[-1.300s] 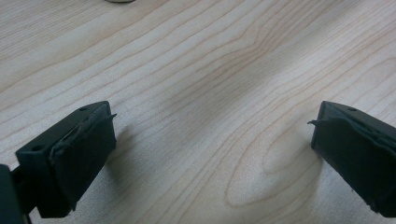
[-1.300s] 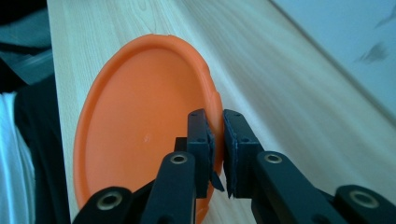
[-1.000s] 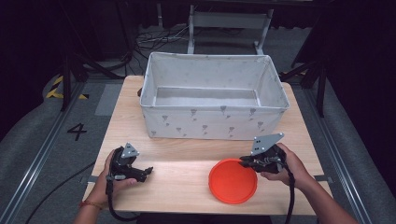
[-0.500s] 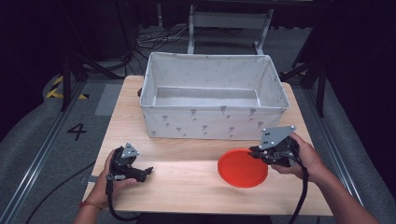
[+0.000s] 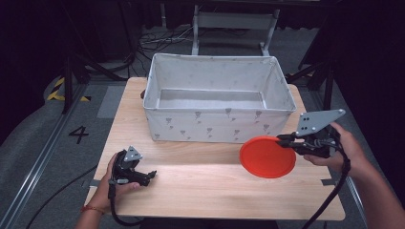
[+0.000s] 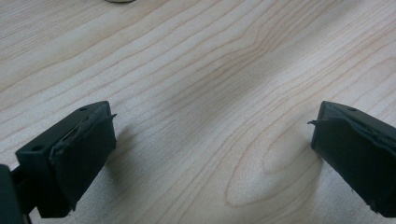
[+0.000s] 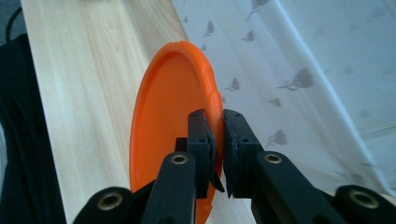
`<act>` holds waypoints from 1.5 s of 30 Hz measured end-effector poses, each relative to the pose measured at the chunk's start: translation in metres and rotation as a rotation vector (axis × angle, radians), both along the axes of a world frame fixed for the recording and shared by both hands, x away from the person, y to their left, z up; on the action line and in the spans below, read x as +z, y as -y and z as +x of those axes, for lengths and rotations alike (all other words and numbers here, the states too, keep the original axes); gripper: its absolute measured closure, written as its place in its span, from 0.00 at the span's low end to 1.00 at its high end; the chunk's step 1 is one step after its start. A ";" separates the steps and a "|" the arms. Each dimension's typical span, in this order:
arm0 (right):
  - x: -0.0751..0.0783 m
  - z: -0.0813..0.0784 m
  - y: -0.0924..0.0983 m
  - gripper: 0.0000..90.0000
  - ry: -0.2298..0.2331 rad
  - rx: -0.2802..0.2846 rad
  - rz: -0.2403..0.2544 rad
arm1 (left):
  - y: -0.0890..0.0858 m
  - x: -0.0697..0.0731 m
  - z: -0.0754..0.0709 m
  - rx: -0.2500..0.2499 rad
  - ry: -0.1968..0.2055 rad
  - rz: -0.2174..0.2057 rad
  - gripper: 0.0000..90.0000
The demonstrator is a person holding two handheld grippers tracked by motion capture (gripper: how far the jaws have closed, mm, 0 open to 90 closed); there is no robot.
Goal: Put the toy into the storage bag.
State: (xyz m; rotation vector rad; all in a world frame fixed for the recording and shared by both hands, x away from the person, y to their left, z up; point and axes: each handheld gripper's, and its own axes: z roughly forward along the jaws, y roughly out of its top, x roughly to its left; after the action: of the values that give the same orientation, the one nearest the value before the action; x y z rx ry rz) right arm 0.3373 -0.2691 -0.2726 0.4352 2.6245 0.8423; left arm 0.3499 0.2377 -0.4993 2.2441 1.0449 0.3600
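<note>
An orange plate (image 5: 266, 156) hangs tilted above the wooden table (image 5: 205, 183), in front of the right end of a white fabric bin (image 5: 217, 125). My right gripper (image 5: 285, 140) is shut on the plate's right rim. In the right gripper view the jaws pinch the rim of the orange plate (image 7: 173, 121) at the right gripper (image 7: 215, 140), with the patterned wall of the bin (image 7: 299, 74) just beyond. My left gripper (image 5: 152, 174) rests low at the table's front left, open. In the left gripper view its pads (image 6: 88, 149) stand wide apart over bare wood.
The bin stands across the back half of the table, open at the top. A metal rail (image 5: 36, 176) and a floor mark "4" (image 5: 79, 134) lie to the left. Chair legs (image 5: 234, 28) and cables sit behind the table.
The right gripper has lifted the orange plate off the table and carried it right and up, towards the bin. The left gripper has stayed where it was.
</note>
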 end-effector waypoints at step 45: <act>0.121 0.087 0.005 0.92 0.166 -0.134 0.003 | 0.000 0.000 0.000 -0.005 -0.003 -0.004 0.00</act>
State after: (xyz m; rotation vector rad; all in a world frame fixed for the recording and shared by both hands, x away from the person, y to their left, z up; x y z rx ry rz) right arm 0.4243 -0.2742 -0.1516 0.5122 2.4139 0.8025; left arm 0.3502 0.2378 -0.4995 2.2443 1.0408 0.3521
